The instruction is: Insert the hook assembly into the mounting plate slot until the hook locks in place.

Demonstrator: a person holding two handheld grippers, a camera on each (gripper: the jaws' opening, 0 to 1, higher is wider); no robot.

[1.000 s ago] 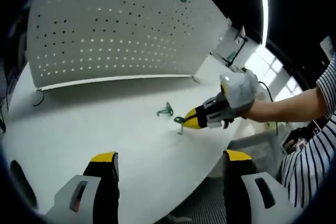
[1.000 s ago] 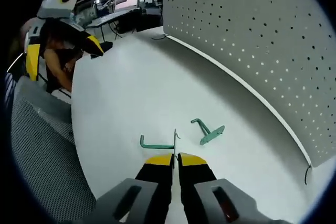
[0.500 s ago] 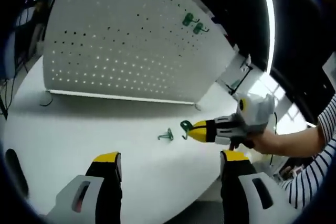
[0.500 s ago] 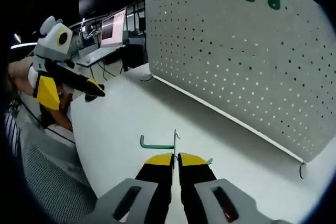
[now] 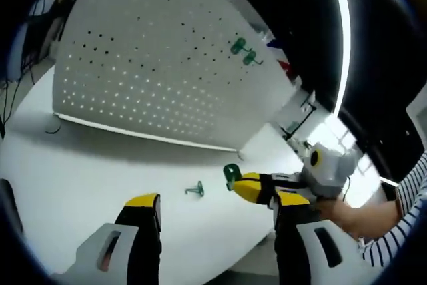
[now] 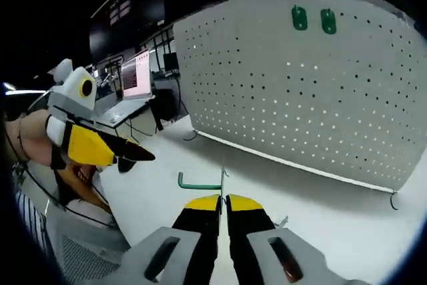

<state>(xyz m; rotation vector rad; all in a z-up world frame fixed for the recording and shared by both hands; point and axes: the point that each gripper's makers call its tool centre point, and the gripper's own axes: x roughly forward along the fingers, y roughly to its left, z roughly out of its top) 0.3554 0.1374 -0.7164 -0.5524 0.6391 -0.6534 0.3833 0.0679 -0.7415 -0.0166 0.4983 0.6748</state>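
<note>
Right gripper (image 6: 223, 199) up off the white table (image 6: 200, 185), jaws clenched tight on a green hook (image 6: 200, 184), its thin plate pinched between the yellow tips and the hooked arm sticking out to the side. In the left gripper view that same gripper (image 5: 235, 183) comes in from the right, the hook (image 5: 231, 174) at its nose, held above the table (image 5: 80, 171) near its front edge. Beyond it stands the white perforated mounting plate (image 6: 300, 98), upright along the back of the table, with two green hooks (image 6: 312, 19) already seated side by side near its top edge; the left gripper view catches the plate (image 5: 147, 65) and that pair (image 5: 243, 52) too. A spare green hook (image 5: 195, 189) lies loose on the table, between the plate's foot and the near edge. Left gripper (image 5: 217, 225) sits back, jaws released and wide apart, nothing between them; the right gripper view shows it (image 6: 127, 158) off to the side beyond the table's edge, in the person's hand (image 6: 40, 139). A striped sleeve (image 5: 407, 198) shows behind the right gripper.
</note>
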